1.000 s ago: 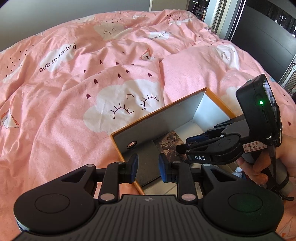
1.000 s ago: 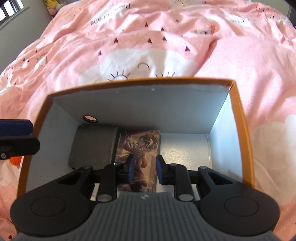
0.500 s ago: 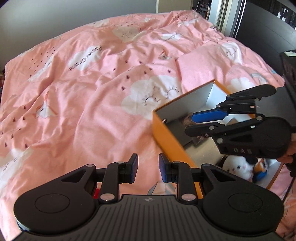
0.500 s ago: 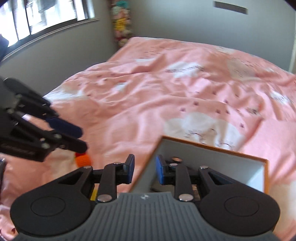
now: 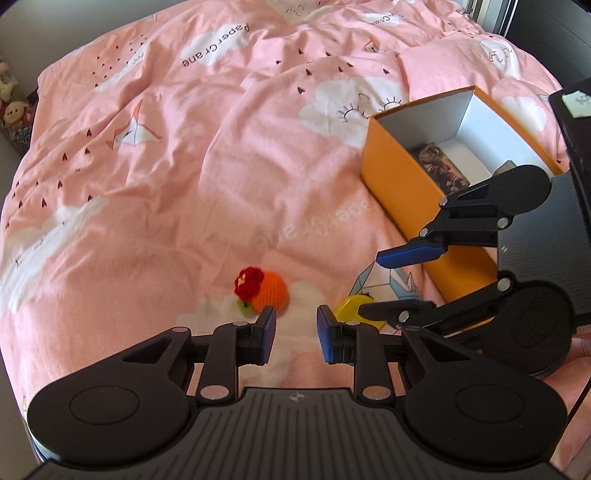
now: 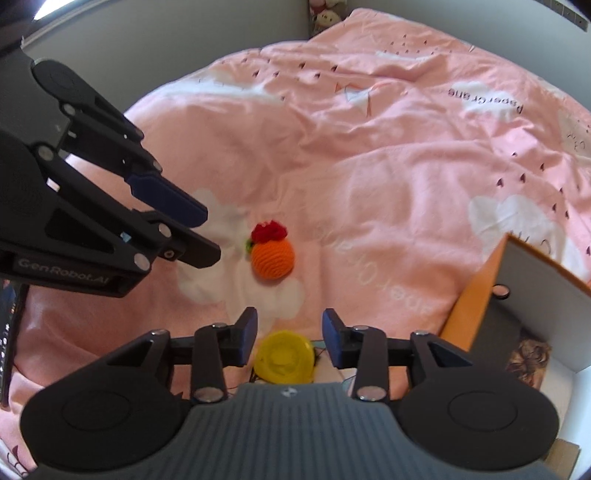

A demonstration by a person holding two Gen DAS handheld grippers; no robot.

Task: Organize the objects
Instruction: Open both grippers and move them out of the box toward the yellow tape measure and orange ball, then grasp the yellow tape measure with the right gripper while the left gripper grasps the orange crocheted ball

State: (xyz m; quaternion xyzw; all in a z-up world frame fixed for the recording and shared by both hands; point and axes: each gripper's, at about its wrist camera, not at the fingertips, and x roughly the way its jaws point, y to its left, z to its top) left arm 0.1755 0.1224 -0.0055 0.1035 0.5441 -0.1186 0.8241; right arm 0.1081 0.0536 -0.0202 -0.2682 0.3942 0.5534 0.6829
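Note:
A crocheted orange ball with a red flower (image 5: 267,291) (image 6: 272,256) lies on the pink duvet. A yellow round disc (image 5: 349,306) (image 6: 286,356) lies beside it. My left gripper (image 5: 295,332) (image 6: 203,236) hovers just short of the ball, its jaws a narrow gap apart with nothing between them. My right gripper (image 6: 290,328) (image 5: 384,282) hangs over the disc; its jaws are opening and its pads touch nothing. An orange box (image 5: 406,192) (image 6: 476,295) with a white inside stands to the right and holds a picture card (image 5: 439,166) (image 6: 528,358).
The rumpled pink duvet (image 5: 184,184) covers the whole bed. Stuffed toys (image 5: 11,107) (image 6: 328,11) sit at its far corner against a grey wall. Dark furniture (image 5: 554,37) stands beyond the box.
Both grippers have swung left, away from the orange box, and now hang over the ball and the disc. The right gripper's jaws stand wider apart than before.

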